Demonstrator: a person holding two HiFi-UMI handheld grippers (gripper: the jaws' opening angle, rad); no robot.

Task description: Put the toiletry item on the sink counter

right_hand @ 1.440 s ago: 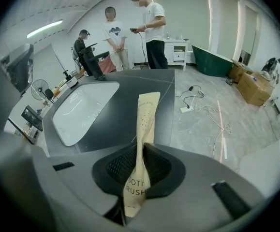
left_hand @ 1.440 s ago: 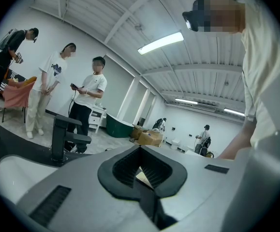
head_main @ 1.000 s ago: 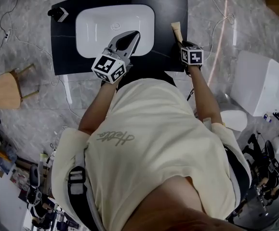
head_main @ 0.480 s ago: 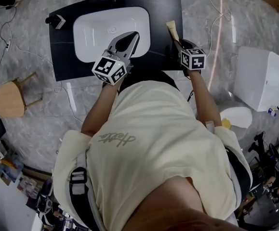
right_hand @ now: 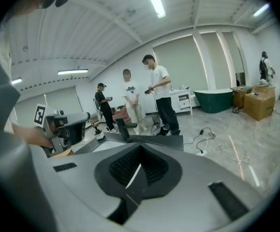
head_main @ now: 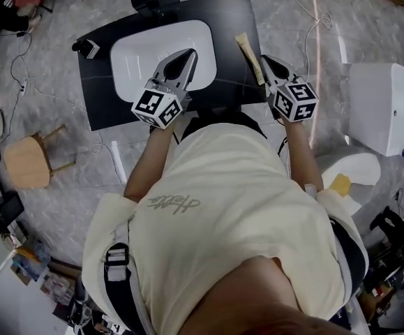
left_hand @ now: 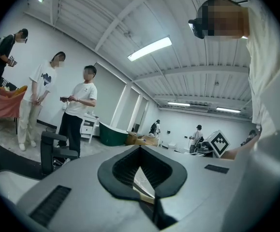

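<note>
The toiletry item, a beige tube (head_main: 248, 56), lies flat on the black sink counter (head_main: 229, 19), just right of the white basin (head_main: 139, 51). My right gripper (head_main: 269, 64) sits next to the tube's near end, on its right. Its jaws are closing and meet, with nothing between them; the right gripper view shows the same right gripper (right_hand: 140, 148) with pads together. My left gripper (head_main: 185, 56) hovers over the basin's near right part, jaws shut and empty. In the left gripper view, the left gripper (left_hand: 140, 149) has its tips touching.
A small black device (head_main: 86, 47) sits on the counter's left corner and a dark fixture (head_main: 153, 0) at its back edge. A wooden stool (head_main: 31, 160) stands to the left, a white unit (head_main: 386, 107) to the right. Cables (head_main: 313, 19) trail on the floor. Several people (right_hand: 156, 95) stand nearby.
The right gripper has let go of the tube, shut, and drawn back to its right. The tube stays flat on the counter. The left gripper has barely moved.
</note>
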